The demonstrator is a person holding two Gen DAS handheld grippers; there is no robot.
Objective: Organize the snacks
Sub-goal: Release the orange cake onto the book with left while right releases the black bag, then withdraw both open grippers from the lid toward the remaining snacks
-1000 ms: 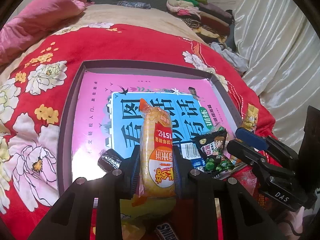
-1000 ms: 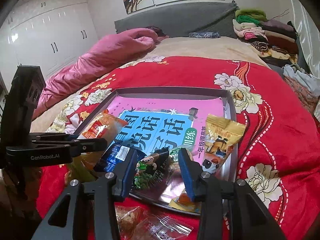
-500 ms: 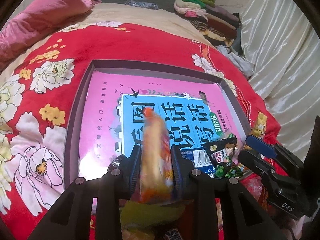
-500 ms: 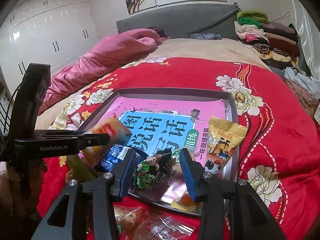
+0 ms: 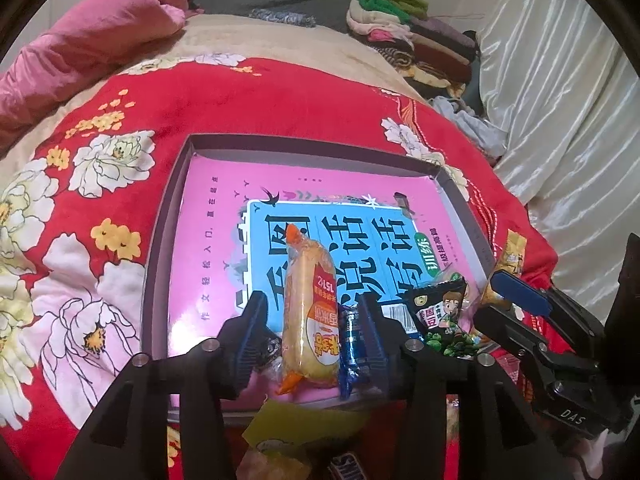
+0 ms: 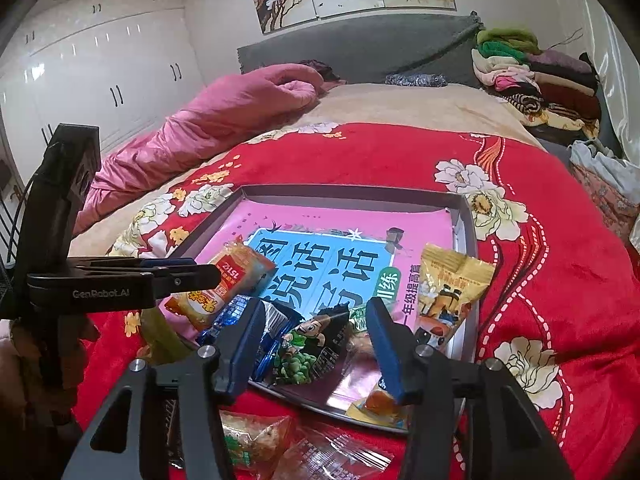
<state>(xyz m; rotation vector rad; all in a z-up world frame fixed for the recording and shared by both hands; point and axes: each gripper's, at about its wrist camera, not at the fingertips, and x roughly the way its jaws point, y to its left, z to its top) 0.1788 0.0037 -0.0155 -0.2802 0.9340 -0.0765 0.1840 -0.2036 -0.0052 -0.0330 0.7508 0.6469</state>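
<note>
**On the bed: a few packets boxed, the loose pile still waiting**

Along the near edge of the shallow box (image 5: 160, 264), which lies on the red flowered blanket (image 5: 280, 96) with a pink and blue booklet (image 5: 224, 248) lining its floor, I have my left tool (image 5: 310, 322) over the orange packet (image 5: 310, 312). Its jaws have just been opening: the packet sits between them, lying in the box with a gap on its left side, so I judge it released rather than gripped. A blue wrapper (image 5: 352, 344) lies just beside it on the right, against the right finger.

My right tool (image 6: 316, 332) has also just been opening, and stands moderately wide around the black packet with green peas (image 6: 312, 344) at the box's near right. The pads do not press on it.

Done so far, as I read it: the orange, blue and black packets rest in the box, and a yellow packet (image 6: 452, 292) leans on its right wall.

Left to do: several loose snacks (image 6: 288, 448) lie on the blanket nearer than the box, beneath both tools, and a small orange sweet (image 6: 378, 400) rests right at the near rim. Most of the box floor is bare, so I'd say the job is at an early stage.
</note>
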